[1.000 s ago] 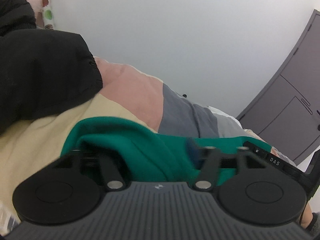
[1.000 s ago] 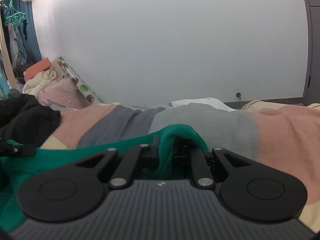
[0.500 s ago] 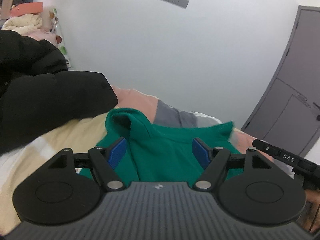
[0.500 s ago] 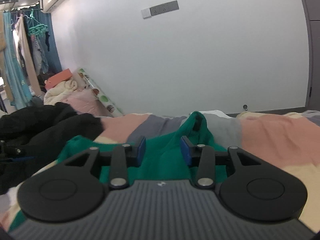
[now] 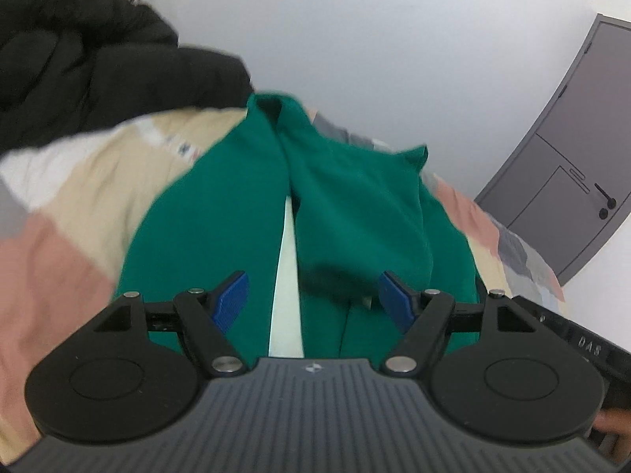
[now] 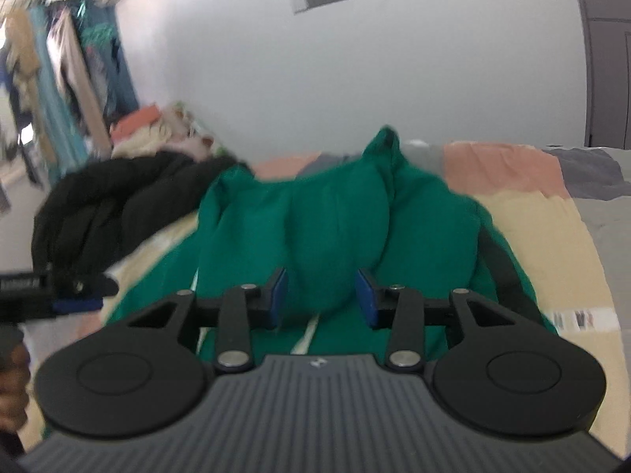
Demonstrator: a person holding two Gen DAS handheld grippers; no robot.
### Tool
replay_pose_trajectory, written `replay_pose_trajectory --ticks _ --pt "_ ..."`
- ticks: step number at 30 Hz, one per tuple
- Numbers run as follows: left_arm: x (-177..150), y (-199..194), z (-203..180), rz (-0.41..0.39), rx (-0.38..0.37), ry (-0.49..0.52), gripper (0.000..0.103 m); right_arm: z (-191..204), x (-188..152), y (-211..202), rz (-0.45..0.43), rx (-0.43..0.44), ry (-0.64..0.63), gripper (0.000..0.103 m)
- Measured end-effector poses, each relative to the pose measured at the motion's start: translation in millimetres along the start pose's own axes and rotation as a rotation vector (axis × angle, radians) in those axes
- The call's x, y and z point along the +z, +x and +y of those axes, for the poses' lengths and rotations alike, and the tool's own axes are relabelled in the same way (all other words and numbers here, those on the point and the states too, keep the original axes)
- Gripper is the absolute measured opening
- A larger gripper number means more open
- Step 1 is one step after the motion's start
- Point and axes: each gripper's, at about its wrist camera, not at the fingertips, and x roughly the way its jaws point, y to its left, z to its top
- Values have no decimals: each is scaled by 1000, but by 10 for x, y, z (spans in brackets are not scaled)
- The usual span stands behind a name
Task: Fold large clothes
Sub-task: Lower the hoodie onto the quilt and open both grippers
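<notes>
A green garment (image 5: pixel 355 213) with a pale stripe lies folded over on the patchwork bed; it also shows in the right wrist view (image 6: pixel 335 220). My left gripper (image 5: pixel 313 301) is open and empty, held above the garment's near part. My right gripper (image 6: pixel 321 297) is open and empty, also above the garment's near edge. The left gripper's blue-tipped fingers (image 6: pixel 75 303) show at the left of the right wrist view. Both views are blurred by motion.
A black jacket (image 5: pixel 90 75) is heaped on the bed to the left of the green garment, also seen in the right wrist view (image 6: pixel 118 205). The bed cover (image 5: pixel 71 205) has pink, beige and grey patches. A grey door (image 5: pixel 572 157) stands right. Pillows and hanging clothes (image 6: pixel 59 90) are far left.
Both grippers let go of the green garment, opened and pulled back and up. The garment now lies folded on the bed, with more of it in view.
</notes>
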Motion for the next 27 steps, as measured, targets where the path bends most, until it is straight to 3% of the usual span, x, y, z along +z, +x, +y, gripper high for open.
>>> replay_pose_trajectory --ticks 2,6,8,13,20,27 --pt "-158 19 47 33 27 -14 77 81 -119 -18 32 -3 -18 51" --pt "-312 48 127 80 46 -40 77 301 -288 -24 82 74 -62 58" --pt "-376 13 176 88 51 -66 77 417 -363 -22 106 102 -95 69" --pt "-468 13 264 94 105 -69 77 640 -521 125 217 226 -171 69" --pt "-434 101 227 107 92 -36 77 870 -827 302 425 295 -293 70" --pt "-496 37 86 128 -2 15 76 894 -917 258 460 283 -360 70"
